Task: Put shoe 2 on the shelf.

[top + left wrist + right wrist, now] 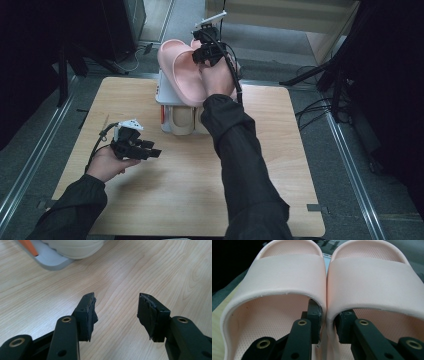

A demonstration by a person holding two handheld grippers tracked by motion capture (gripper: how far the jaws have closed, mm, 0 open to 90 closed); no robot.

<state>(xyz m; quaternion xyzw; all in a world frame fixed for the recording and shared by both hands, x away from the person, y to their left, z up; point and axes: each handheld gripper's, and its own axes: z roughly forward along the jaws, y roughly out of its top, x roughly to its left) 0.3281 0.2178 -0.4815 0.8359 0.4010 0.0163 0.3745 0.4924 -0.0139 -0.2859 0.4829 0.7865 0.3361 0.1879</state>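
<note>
Right gripper (327, 328) pinches the touching inner walls of both pink slides (287, 277), one jaw inside each; the pair sits atop the shoe rack (165, 97) at the table's (280, 165) far edge. Left gripper (116, 312) hangs wide and empty above bare wood.

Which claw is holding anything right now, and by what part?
Right claw pinches the two pink slippers together by their touching inner side walls, one jaw inside each slipper under its strap. Left claw is open above the table, holding nothing.
</note>
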